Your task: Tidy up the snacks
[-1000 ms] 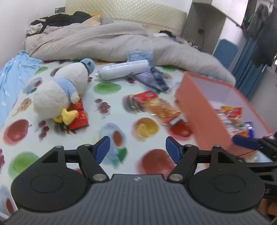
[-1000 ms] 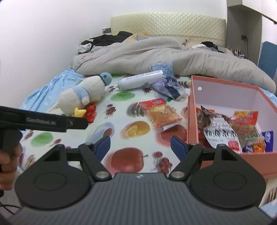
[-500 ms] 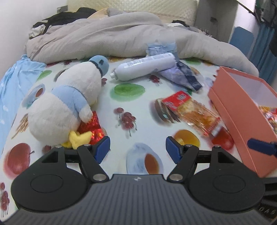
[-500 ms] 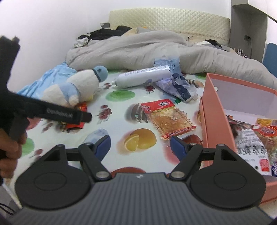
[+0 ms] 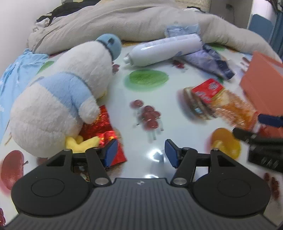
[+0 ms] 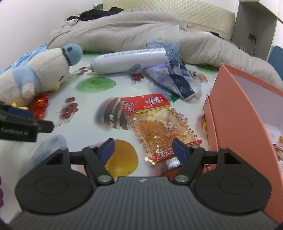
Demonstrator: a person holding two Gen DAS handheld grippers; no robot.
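Left wrist view: left gripper (image 5: 140, 153) low centre, jaws closing, nothing between them but bare fruit-print sheet (image 5: 146, 79). Left pad overlapping the corner of a red foil pack (image 5: 99, 123), half buried under the plush duck (image 5: 58, 99) filling the left side; contact not clear. White bottle (image 5: 164, 49) lying upper centre, blue bag (image 5: 208, 62) beside it. Orange snack pack (image 5: 224, 104) blurred at right, against the orange box (image 5: 261, 85) at the right edge; box interior hidden here. Right gripper's pad seen at the right edge. Open sheet mid-frame between the foil pack and snack pack.

Right wrist view: right gripper (image 6: 143, 150) low centre, jaws closing around nothing, right pad over the snack pack's (image 6: 159, 125) near end. Pack sharp here, red header toward the top, flat on the sheet, just left of the box (image 6: 235, 113). Box seen open, white inside, a little content at the right edge. Left gripper's arm at the left edge, over the foil pack (image 6: 39, 105). Duck (image 6: 39, 74) upper left, bottle (image 6: 127, 60) and bag (image 6: 175, 77) upper centre. Grey duvet (image 6: 123, 33) heaped behind, quilted headboard (image 6: 185, 12) and white wall beyond.
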